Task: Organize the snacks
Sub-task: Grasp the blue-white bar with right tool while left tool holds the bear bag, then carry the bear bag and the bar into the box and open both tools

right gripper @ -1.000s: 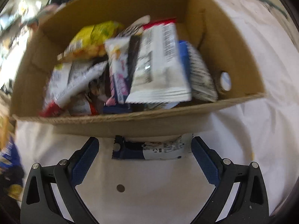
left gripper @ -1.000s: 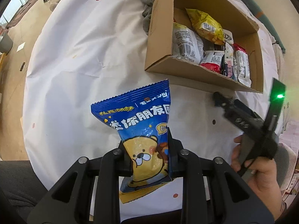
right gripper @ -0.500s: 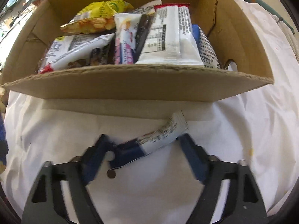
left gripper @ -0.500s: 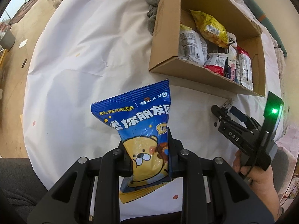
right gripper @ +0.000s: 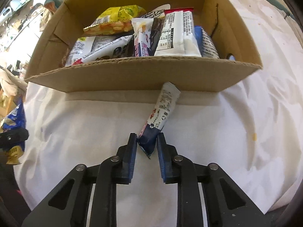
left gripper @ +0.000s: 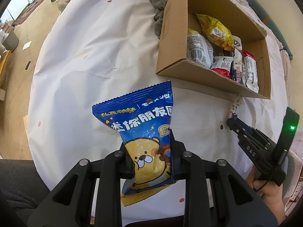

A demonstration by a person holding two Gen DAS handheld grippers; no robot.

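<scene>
Both tongs grip snacks: left tongs (left gripper: 151, 157) clamp a blue bag (left gripper: 140, 130); right tongs (right gripper: 146, 141) pinch a slim bar (right gripper: 161, 111) below the box (right gripper: 132, 73).

The left tool (left gripper: 151, 157) grips a blue bear snack bag (left gripper: 140, 132), near the cardboard box (left gripper: 174, 37) of snacks on the white-covered bench (left gripper: 94, 56).

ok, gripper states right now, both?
Left gripper: closed on the blue bear-print snack bag.
Right gripper: closed on the slim white-and-navy snack stick packet.
</scene>
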